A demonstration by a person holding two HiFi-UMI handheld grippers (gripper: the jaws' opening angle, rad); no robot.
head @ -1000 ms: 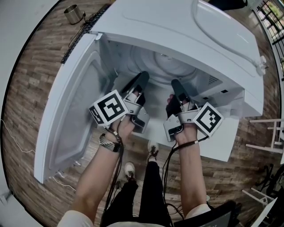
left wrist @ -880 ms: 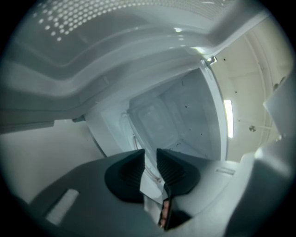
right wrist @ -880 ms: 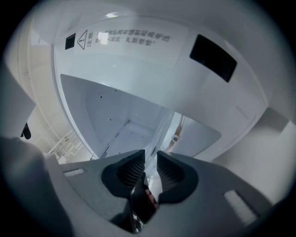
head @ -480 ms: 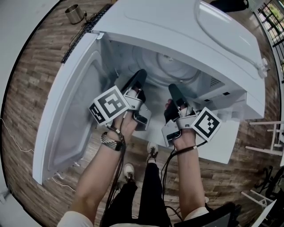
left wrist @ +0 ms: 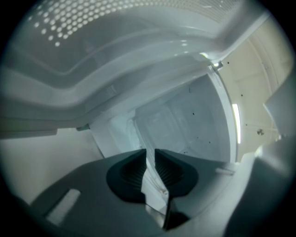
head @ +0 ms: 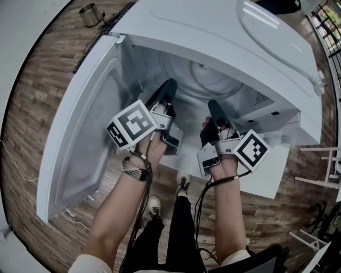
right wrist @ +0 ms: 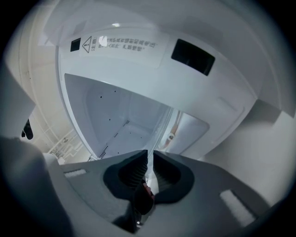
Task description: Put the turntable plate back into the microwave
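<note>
The white microwave (head: 224, 32) stands with its door (head: 90, 128) swung wide open to the left. The clear glass turntable plate (head: 213, 80) lies inside the cavity. My left gripper (head: 169, 88) reaches in at the plate's near left rim. Its jaws have just been closing, and the rim (left wrist: 155, 185) shows edge-on between the pads of my left gripper (left wrist: 149, 162). My right gripper (head: 213, 106) is at the near right rim. In the right gripper view my right gripper (right wrist: 150, 166) has its jaws almost together, with a thin pale edge pinched between them.
A metal cup (head: 89, 13) stands on the wood floor at the far left, next to a dark cable strip (head: 98, 40). A white rack (head: 325, 165) is at the right. The person's legs and shoes (head: 184, 181) are below the microwave's front edge.
The left gripper has edged slightly toward the cavity. The right gripper has kept its place. The head view has shifted a little.
</note>
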